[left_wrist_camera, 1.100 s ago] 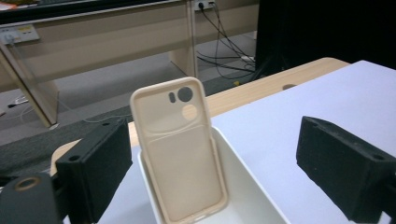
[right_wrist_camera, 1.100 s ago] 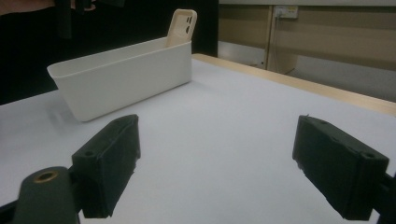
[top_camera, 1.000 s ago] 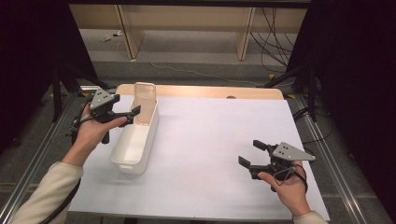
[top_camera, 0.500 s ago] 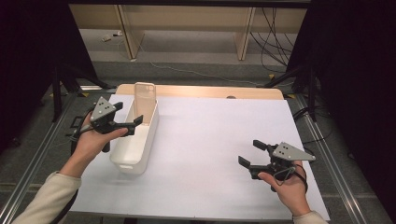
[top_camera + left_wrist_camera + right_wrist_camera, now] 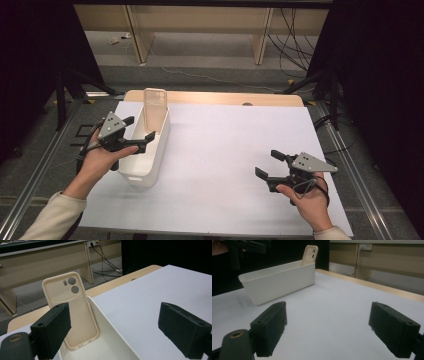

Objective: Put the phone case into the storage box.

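Observation:
A white oblong bin [image 5: 150,159] stands on the left of the white table. A beige phone case [image 5: 154,107] leans upright against its far end wall, with the camera holes at the top. My left gripper [image 5: 140,129] hovers open over the bin's left rim, nearer than the case and apart from it. From the left gripper view, the case [image 5: 75,312] stands beyond the wide-set jaws of the left gripper [image 5: 116,327], with nothing between them. My right gripper [image 5: 268,163] is open and empty, low over the table at the right front. The right gripper view faces the bin [image 5: 279,283] and case [image 5: 309,255].
White sheet [image 5: 235,145] covers the table, with a wooden edge strip [image 5: 225,98] at the far side. Metal rails run along both sides. Beyond the table are wooden furniture legs and cables [image 5: 295,30] on the floor.
My left gripper has drawn back along the bin toward the near side and sunk a little, still open. The right gripper has not moved.

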Demonstrator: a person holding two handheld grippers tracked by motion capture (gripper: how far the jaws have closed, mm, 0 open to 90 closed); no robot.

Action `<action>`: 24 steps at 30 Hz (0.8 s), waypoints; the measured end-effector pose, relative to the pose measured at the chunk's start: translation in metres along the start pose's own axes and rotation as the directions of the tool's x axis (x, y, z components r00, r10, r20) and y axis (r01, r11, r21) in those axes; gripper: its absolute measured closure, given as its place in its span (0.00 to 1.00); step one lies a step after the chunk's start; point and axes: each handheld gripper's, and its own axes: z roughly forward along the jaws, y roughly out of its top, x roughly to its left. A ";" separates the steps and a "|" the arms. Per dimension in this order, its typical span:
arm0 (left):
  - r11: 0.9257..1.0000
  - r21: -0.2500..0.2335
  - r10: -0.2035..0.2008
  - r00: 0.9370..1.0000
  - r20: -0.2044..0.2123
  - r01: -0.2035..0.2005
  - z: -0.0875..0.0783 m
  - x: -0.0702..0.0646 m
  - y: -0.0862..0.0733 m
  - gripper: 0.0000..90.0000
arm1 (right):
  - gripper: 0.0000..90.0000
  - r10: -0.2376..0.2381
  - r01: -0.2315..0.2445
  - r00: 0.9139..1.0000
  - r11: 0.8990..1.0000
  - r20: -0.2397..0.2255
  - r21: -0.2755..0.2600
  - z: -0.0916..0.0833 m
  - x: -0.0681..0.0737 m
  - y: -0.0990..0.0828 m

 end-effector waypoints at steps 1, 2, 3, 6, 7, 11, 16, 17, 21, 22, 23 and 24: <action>1.000 0.001 0.005 1.000 0.002 -0.005 -0.001 0.000 0.000 0.12 | 0.18 0.001 -0.001 1.000 1.000 -0.001 0.000 0.000 0.000 0.000; 1.000 -0.001 0.003 1.000 0.005 -0.003 -0.001 -0.001 -0.001 0.12 | 0.18 0.000 0.000 1.000 1.000 0.000 0.000 0.000 0.000 0.000; 1.000 0.000 0.006 1.000 0.007 -0.006 -0.001 -0.001 -0.001 0.12 | 0.18 -0.001 0.001 1.000 1.000 0.000 0.000 0.000 0.000 0.000; 1.000 -0.001 0.005 1.000 0.009 -0.005 -0.003 -0.003 -0.002 0.12 | 0.18 -0.001 0.001 1.000 1.000 0.000 -0.002 0.000 0.000 0.000; 1.000 -0.003 0.007 1.000 0.011 -0.007 -0.003 -0.003 -0.002 0.12 | 0.18 -0.001 0.001 1.000 1.000 0.000 -0.002 0.000 0.000 0.000; 1.000 -0.003 0.011 1.000 0.016 -0.011 -0.005 -0.006 -0.003 0.13 | 0.18 0.000 0.000 1.000 1.000 0.000 -0.003 0.000 0.000 0.000; 1.000 -0.008 0.014 1.000 0.028 -0.014 -0.009 -0.010 -0.004 0.13 | 0.18 -0.001 0.001 1.000 1.000 -0.002 -0.001 0.000 0.000 0.001; 1.000 -0.011 0.014 0.999 0.032 -0.014 -0.010 -0.010 -0.004 0.13 | 0.18 -0.005 0.005 1.000 1.000 0.003 0.002 0.000 0.000 0.001; 0.987 -0.025 -0.159 0.986 0.052 0.160 -0.012 -0.025 -0.010 0.13 | 0.18 0.003 -0.003 1.000 1.000 0.011 -0.002 0.000 0.001 0.002; 0.986 -0.024 -0.162 0.985 0.054 0.163 -0.013 -0.026 -0.011 0.13 | 0.18 0.003 -0.003 1.000 1.000 0.010 -0.002 0.000 0.001 0.002; 0.987 -0.027 -0.159 0.986 0.058 0.160 -0.014 -0.027 -0.011 0.13 | 0.18 0.002 -0.002 1.000 1.000 0.007 -0.003 0.000 0.001 0.002; 0.986 -0.028 -0.161 0.985 0.060 0.163 -0.015 -0.028 -0.012 0.13 | 0.18 -0.001 0.001 1.000 1.000 0.003 -0.008 0.000 0.001 0.001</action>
